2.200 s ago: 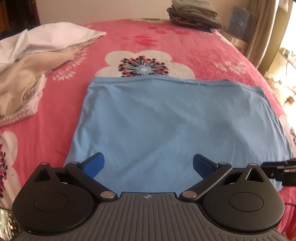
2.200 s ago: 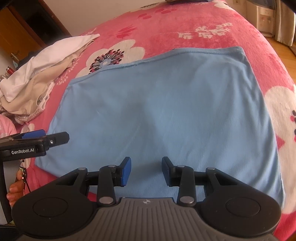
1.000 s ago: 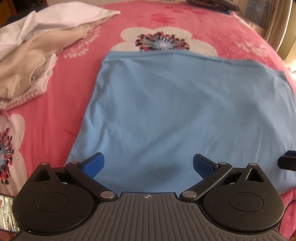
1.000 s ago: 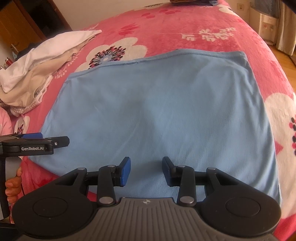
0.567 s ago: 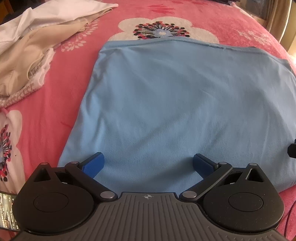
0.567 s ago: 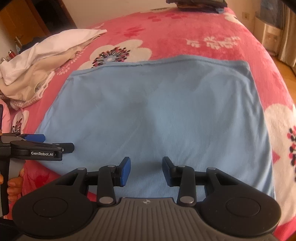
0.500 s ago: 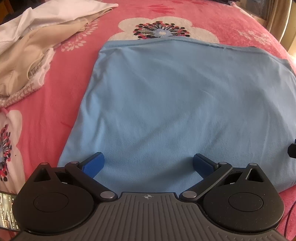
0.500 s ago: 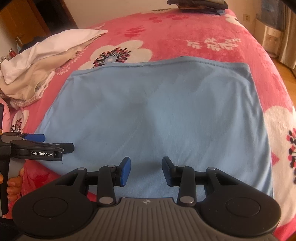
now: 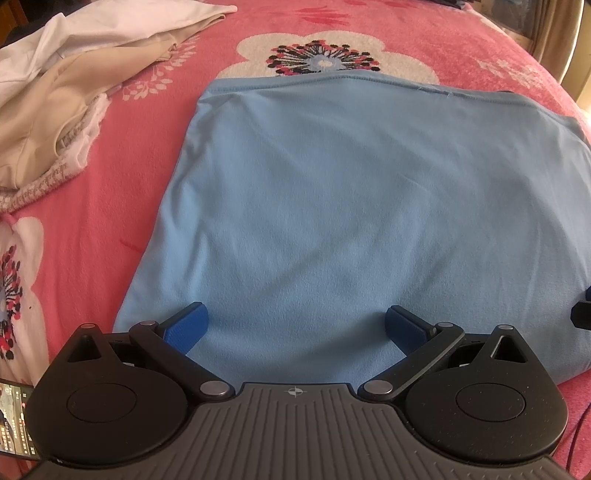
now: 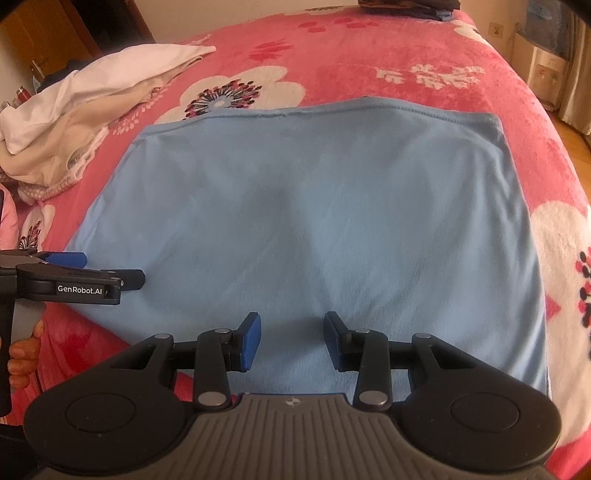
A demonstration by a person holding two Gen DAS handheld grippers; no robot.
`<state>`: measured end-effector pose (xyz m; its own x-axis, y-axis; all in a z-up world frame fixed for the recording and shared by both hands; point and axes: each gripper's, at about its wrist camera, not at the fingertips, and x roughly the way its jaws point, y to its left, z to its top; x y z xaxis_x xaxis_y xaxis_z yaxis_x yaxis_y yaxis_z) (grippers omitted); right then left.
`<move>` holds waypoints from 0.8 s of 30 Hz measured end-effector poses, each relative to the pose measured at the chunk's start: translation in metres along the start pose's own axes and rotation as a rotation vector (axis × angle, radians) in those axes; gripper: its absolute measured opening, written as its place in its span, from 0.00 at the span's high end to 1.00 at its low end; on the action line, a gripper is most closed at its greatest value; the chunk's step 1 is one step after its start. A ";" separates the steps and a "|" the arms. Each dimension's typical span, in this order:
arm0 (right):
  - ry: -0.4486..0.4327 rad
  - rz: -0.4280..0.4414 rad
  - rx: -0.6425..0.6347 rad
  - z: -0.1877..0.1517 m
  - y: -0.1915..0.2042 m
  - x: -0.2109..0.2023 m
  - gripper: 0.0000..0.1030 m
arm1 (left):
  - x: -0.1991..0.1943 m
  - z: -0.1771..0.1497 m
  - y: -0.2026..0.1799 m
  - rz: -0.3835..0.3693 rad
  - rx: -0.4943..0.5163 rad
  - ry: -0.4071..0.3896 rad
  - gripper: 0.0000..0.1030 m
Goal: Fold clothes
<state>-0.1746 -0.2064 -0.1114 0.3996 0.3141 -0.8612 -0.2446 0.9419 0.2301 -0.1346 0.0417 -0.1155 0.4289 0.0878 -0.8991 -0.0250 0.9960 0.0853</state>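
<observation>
A light blue garment lies spread flat on the pink flowered bedspread, folded into a wide rectangle. My left gripper hovers over its near left edge with its jaws wide open and nothing between them. Over the near middle of the cloth my right gripper stands partly open, also empty. In the right wrist view the left gripper shows from the side at the garment's left edge, held by a hand.
A heap of white and beige clothes lies at the far left of the bed. A stack of dark folded clothes sits at the bed's far end. The bed's right edge drops to a wooden floor. A phone screen shows at lower left.
The left wrist view has tipped down and closed in on the garment, so the far stack has left that view. Both grippers' jaws kept their widths.
</observation>
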 end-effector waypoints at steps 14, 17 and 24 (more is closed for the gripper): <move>0.011 -0.003 -0.017 0.000 0.001 0.002 0.60 | 0.002 0.000 0.001 0.000 -0.002 -0.003 0.00; 0.012 -0.003 -0.019 0.000 0.001 0.002 0.60 | 0.002 0.000 0.001 0.002 -0.002 -0.004 0.00; 0.012 -0.002 -0.021 -0.001 0.001 0.002 0.60 | 0.001 -0.001 0.001 0.002 -0.004 -0.004 0.00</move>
<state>-0.1747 -0.2045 -0.1132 0.3897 0.3103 -0.8671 -0.2619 0.9400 0.2186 -0.1347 0.0431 -0.1167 0.4326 0.0895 -0.8972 -0.0297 0.9959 0.0850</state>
